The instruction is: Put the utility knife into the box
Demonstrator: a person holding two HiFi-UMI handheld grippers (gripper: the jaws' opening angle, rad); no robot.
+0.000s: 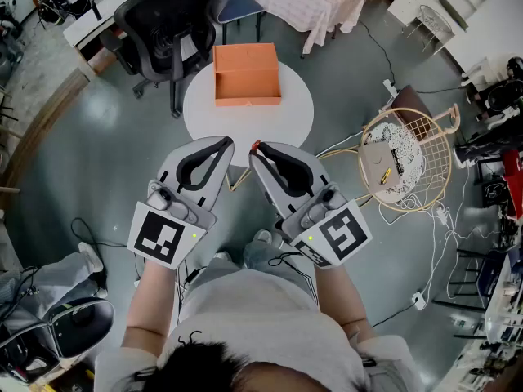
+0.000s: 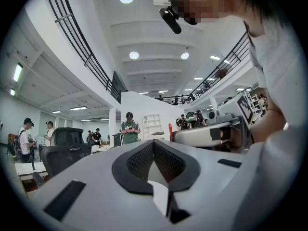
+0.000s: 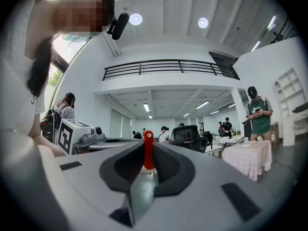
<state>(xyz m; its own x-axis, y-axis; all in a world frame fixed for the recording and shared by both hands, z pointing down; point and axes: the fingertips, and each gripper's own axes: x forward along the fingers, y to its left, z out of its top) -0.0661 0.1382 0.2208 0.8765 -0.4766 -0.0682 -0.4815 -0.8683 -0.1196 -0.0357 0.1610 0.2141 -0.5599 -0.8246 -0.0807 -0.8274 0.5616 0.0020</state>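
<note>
The utility knife (image 3: 147,152) is off the table and up in the air, a slim red sliver pinched between the dark pads of the right gripper (image 3: 147,146). That gripper's jaws are drawn narrow, squeezing the knife. In the right gripper view it stands upright, its rounded end poking just past the tips. From the head view only a small red nub (image 1: 256,145) shows at the nose of the right gripper (image 1: 255,148), so I can't tell how much of the knife is buried in the jaws.

Right alongside is the left gripper (image 1: 223,143), jaws pressed together with nothing between them. Its own view shows the pads meeting at a point (image 2: 154,143) with no gap. Both grippers are held close in front of the person's body, noses nearly side by side.

Now the bit that matters: the orange box (image 1: 248,98) sits open on the round white table (image 1: 204,113), straight ahead of both grippers and well apart from them, on the far side from the person. It's roughly centred between the two noses, perhaps a shade nearer the right one, and that's the one carrying the knife.

So I'd judge the carry is only beginning. The right hand needs to reach forward over the near wall and tip the nose down. With the knife standing crosswise in the jaws, it should drop flat enough. The open top looks roomy.
</note>
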